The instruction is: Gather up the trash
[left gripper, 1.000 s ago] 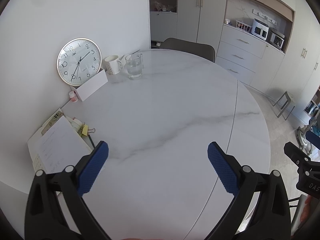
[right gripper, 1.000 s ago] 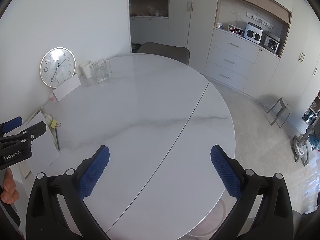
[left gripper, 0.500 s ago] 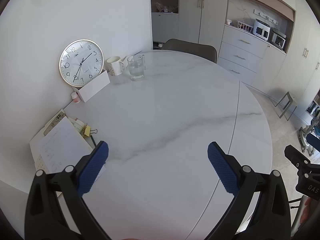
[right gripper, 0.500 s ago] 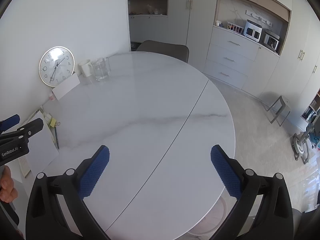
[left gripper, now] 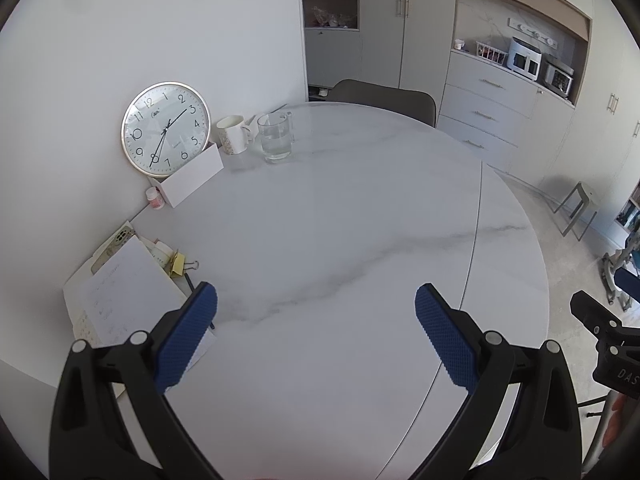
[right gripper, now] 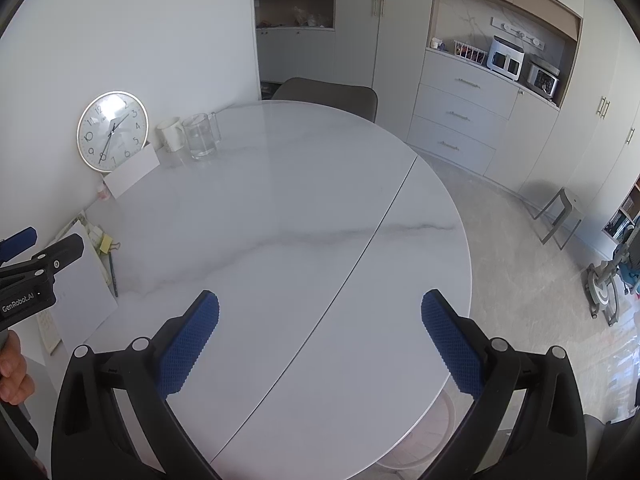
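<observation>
I looked first at the containers along the wall. The glass jug (left gripper: 276, 136) stood upright on the table (left gripper: 340, 240), clear, with what looked like water low in it. Just beside it on the clock side stood the mug (left gripper: 234, 134); I could not see into it. The white box (left gripper: 192, 176) lay against the foot of the clock (left gripper: 166, 127), its inside hidden from me, and a small pink-capped bottle (left gripper: 155, 199) stood at its near end.

Set against the frames from a second before, the scene had slid slightly lower and to the right in my left view, and very little in the right; nothing on the table had shifted.

My left gripper (left gripper: 316, 320) hung spread wide over the marble, empty. My right gripper (right gripper: 320, 324) was the same, parted and empty, over the seam in the tabletop.

The left view showed the papers (left gripper: 124, 292), the yellow binder clip (left gripper: 178, 264) and a phone (left gripper: 116, 240) tucked under the stack at the table's left edge; the right view showed them only at its margin, partly behind the left gripper and a hand (right gripper: 14, 376). The right view alone showed the table's base.

I saw no clear trash; the table's middle lay bare.
</observation>
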A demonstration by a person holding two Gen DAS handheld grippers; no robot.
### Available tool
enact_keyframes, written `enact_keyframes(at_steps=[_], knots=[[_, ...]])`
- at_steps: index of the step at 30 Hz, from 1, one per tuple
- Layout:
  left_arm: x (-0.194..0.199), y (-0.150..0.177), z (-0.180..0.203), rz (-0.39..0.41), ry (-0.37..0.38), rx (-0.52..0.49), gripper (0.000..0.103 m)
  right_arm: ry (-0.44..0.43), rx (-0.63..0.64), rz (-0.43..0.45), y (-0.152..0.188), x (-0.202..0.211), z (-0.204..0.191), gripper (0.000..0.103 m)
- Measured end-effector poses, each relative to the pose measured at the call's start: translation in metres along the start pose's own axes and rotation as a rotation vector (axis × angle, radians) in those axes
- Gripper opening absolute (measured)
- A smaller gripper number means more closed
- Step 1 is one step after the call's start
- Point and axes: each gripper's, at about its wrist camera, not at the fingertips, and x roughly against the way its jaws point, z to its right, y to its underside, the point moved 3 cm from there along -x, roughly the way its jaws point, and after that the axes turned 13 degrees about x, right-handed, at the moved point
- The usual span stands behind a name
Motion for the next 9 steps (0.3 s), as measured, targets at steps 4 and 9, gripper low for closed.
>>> enact_keyframes(at_steps=[4, 9], knots=[[-0.0002, 0.0007, 0.0018, -0.01, 0.006, -0.009, 0.095, -0.003, -0.001, -0.002, -0.0002, -0.0005, -0.0005, 0.101], [-0.0015, 0.0001, 0.0004, -0.015, 0.007, -0.006, 0.095, -0.002, -0.001, -0.002, 0.0001, 0.0, -0.0012, 0.101]])
